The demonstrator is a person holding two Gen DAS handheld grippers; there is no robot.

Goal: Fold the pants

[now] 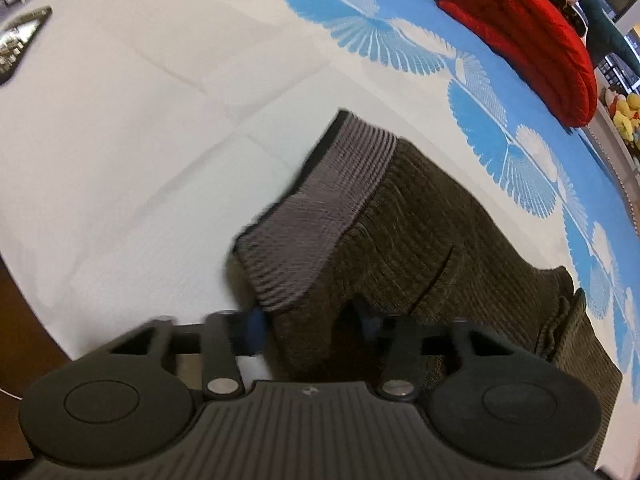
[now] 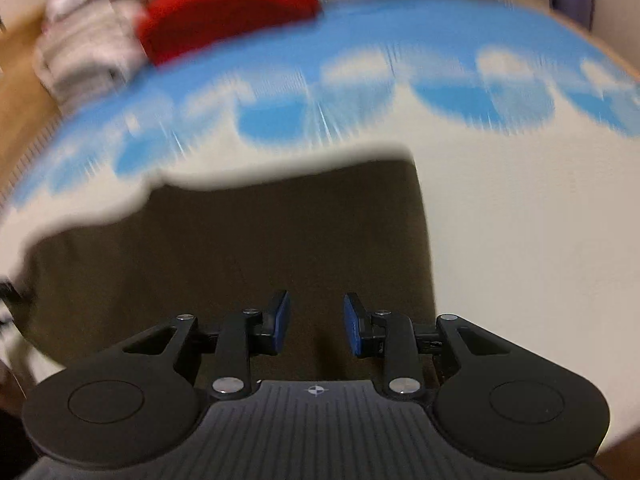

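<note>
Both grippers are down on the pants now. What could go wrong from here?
The left gripper straddles a bunched fold of the pants beside the ribbed waistband; it may pinch only the top layer. The right gripper stands open above flat cloth, so closing there might catch nothing, or snag the bedsheet.

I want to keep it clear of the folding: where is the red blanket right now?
The red blanket lies folded at the far edge of the blue-and-white bedspread, upper right in the left wrist view, well beyond the dark pants.

White-and-blue bedspread [image 1: 140,128] (red blanket [image 1: 532,44] behind)
</note>
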